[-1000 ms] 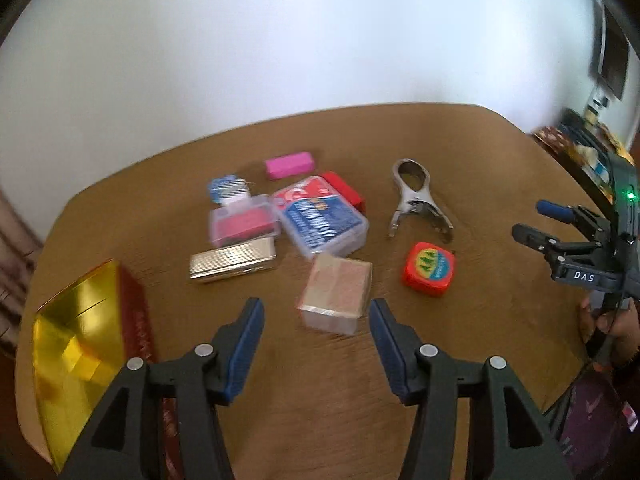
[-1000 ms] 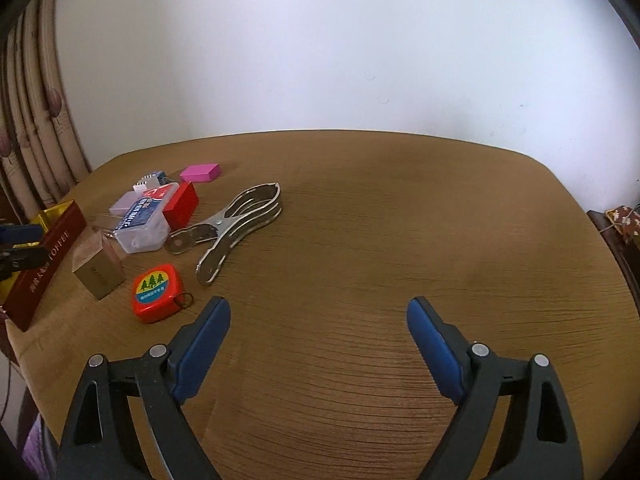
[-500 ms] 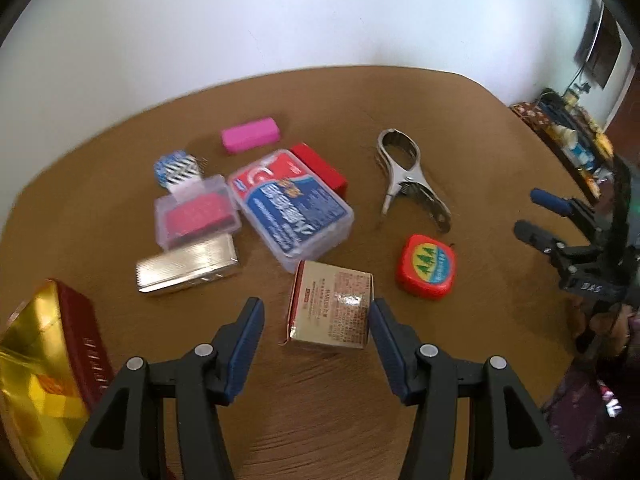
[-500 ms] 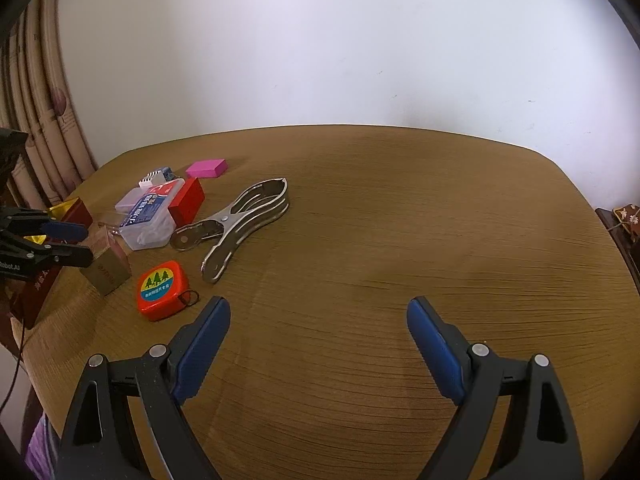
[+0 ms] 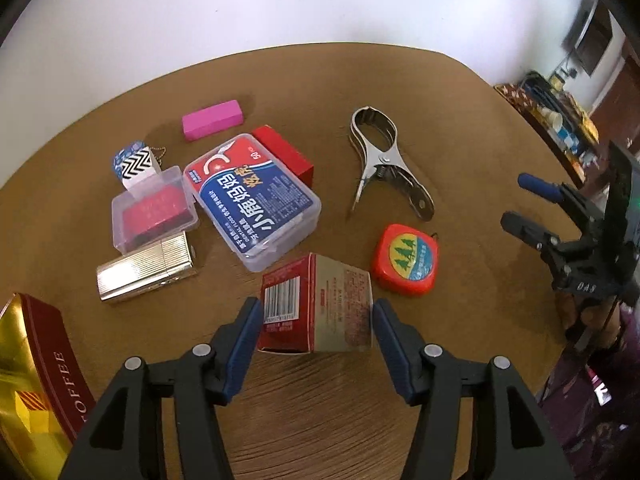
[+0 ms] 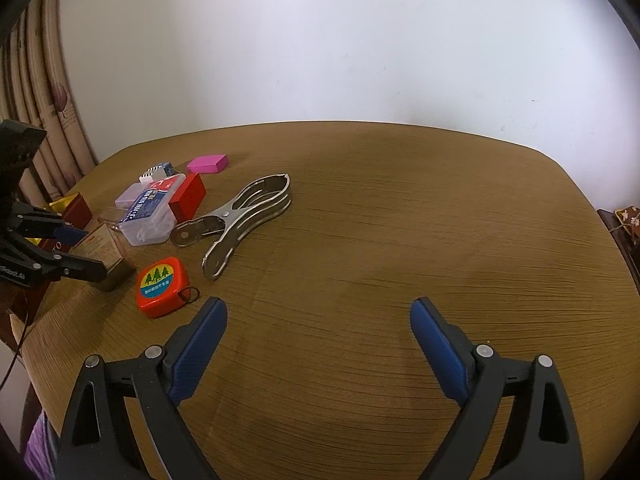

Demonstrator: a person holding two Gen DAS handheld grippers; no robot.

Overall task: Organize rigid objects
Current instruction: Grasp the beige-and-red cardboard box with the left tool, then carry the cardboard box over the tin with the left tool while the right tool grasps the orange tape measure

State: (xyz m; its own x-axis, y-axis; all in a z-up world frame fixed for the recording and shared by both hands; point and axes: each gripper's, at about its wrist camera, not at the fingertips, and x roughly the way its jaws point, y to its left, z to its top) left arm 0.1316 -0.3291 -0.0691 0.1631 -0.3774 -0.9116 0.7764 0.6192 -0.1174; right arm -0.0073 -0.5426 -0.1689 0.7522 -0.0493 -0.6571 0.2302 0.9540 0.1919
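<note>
My left gripper (image 5: 317, 322) is open with its blue fingers on either side of a small red and tan carton (image 5: 320, 306) lying on the wooden table (image 5: 460, 120); whether the pads touch it is unclear. The carton also shows in the right wrist view (image 6: 102, 248) between those fingers. My right gripper (image 6: 318, 326) is open and empty over bare table. It shows at the right of the left wrist view (image 5: 524, 200). A red tape measure (image 5: 406, 260) lies just right of the carton.
Behind the carton lie a clear floss box with a blue label (image 5: 252, 200), a red box (image 5: 284, 154), a clear case (image 5: 154, 208), a gold lighter (image 5: 146, 268), a pink block (image 5: 212, 120), a zigzag tag (image 5: 134, 164) and a metal clamp (image 5: 386, 164). A gold coffee box (image 5: 28, 384) sits front left.
My left gripper has moved forward and down, so the carton now lies between its fingers. The right gripper has barely moved.
</note>
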